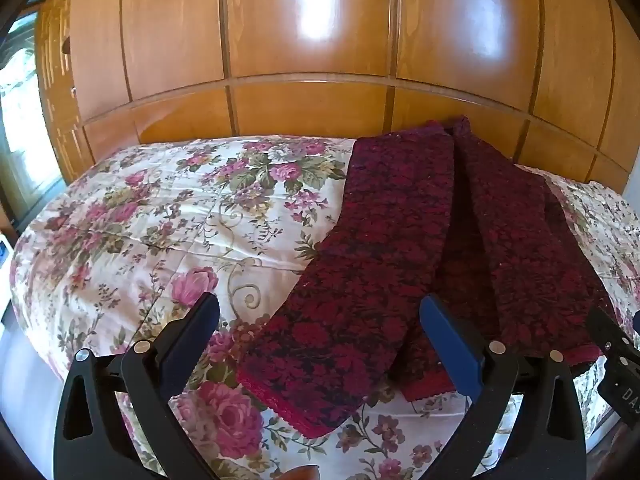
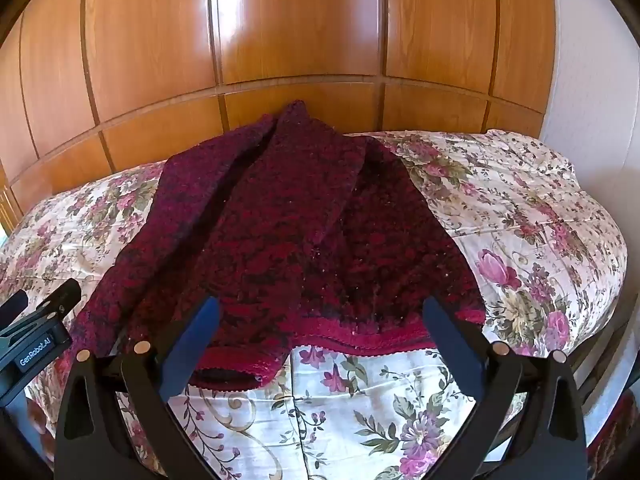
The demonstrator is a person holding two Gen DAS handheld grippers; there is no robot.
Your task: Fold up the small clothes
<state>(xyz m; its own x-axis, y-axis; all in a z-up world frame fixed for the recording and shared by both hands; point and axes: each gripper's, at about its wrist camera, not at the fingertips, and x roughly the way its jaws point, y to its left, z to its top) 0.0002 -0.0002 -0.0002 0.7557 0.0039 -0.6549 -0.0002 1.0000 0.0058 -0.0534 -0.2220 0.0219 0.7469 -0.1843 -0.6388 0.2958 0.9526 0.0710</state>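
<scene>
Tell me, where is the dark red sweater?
The dark red sweater lies on the floral bedspread, its far end by the wooden wardrobe; it sits centre in the right wrist view, right of centre in the left.

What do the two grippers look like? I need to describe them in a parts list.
Both match: the left gripper and right gripper have curved black frames with cut-outs, silver pivot pins and flat blue fingers. White "GenRobot.AI" lettering marks the left one's body. No cables show.

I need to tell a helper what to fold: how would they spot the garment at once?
Find the bed with the floral bedspread in front of the wooden wardrobe. On it lies the dark red knit garment, its sleeves folded in. It is the only dark, heavy piece on the pale flowered cover.
</scene>
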